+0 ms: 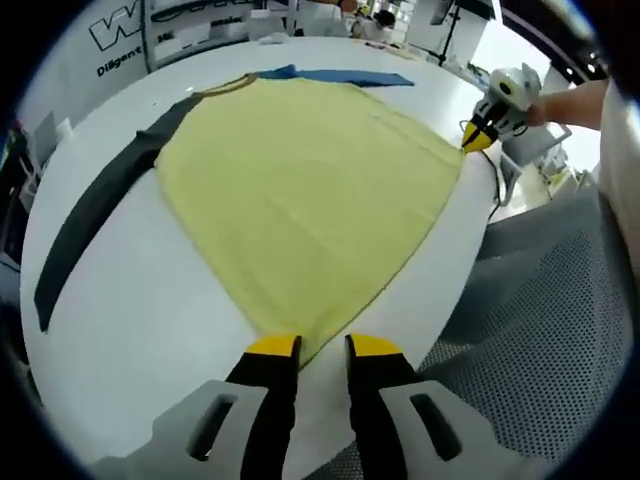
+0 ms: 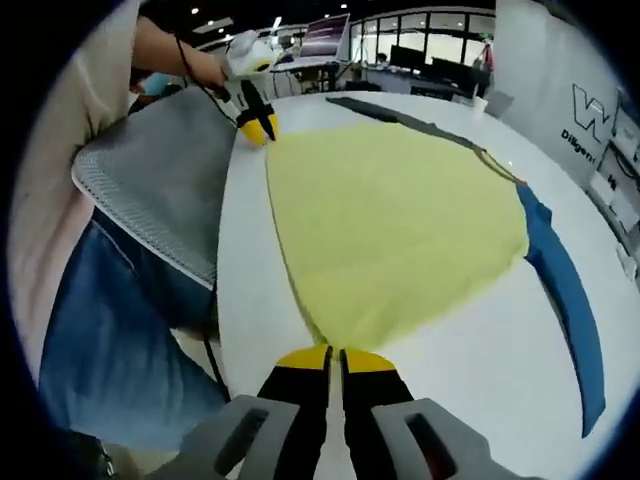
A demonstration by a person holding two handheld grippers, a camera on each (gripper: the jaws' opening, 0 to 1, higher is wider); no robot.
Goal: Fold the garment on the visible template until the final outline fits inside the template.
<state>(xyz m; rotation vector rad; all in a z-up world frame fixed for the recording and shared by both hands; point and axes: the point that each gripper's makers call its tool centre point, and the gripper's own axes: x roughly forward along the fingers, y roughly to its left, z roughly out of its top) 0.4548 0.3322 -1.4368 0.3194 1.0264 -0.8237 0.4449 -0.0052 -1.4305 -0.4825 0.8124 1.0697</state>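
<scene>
**Hem corners gripped before the fold**

White tabletop (image 1: 130,300) carries a yellow garment (image 1: 300,190) spread flat, with a black strip (image 1: 100,205) along one side and a blue strip (image 2: 565,285) along the other, apparently marking the template. Left gripper (image 1: 322,347) sits at one near corner of the hem, jaws slightly apart with cloth between them; whether it truly pinches is unclear. Right gripper (image 2: 335,353) has its jaws nearly closed at the other corner, seemingly clamped on fabric. For a clean fold, both corners should probably rise together and travel evenly toward the collar, keeping the hem taut and both strips uncovered.
</scene>
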